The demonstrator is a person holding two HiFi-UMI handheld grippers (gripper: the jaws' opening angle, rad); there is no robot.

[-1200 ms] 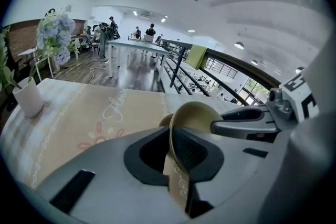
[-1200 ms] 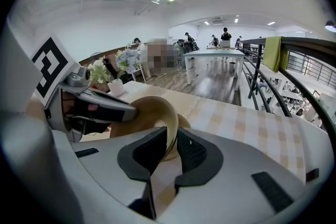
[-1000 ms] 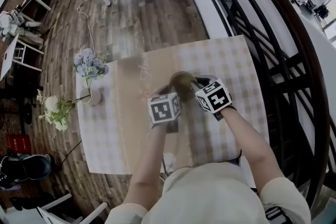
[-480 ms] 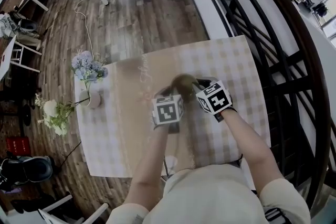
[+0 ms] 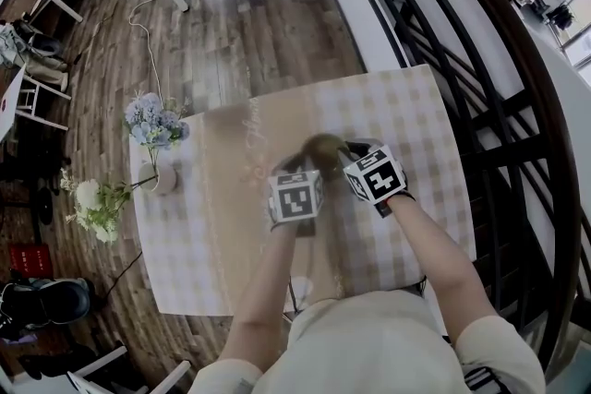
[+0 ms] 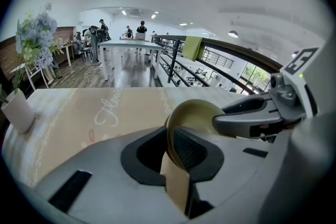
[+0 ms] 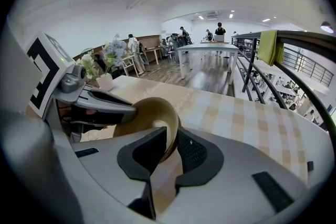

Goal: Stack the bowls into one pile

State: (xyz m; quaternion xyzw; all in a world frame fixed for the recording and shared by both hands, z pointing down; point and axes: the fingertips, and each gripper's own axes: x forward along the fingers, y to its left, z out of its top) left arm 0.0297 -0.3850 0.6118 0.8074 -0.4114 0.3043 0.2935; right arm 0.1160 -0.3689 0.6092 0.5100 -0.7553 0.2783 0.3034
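An olive-gold bowl hangs tilted just above the middle of the checked table, held from both sides. My left gripper is shut on its near-left rim; in the left gripper view the bowl has its wall pinched between the pads of the left gripper. My right gripper is shut on the opposite rim. In the right gripper view the bowl wall runs between the pads of the right gripper. Whether one bowl or a nested pile is held, I cannot tell.
A white vase of blue flowers stands at the table's left edge, with white flowers beside it. A beige runner crosses the cloth. A black railing runs along the right, with wooden floor beyond the far edge.
Both grippers stay closed on the bowl at the same spot. The left gripper has rolled a little about its own line.
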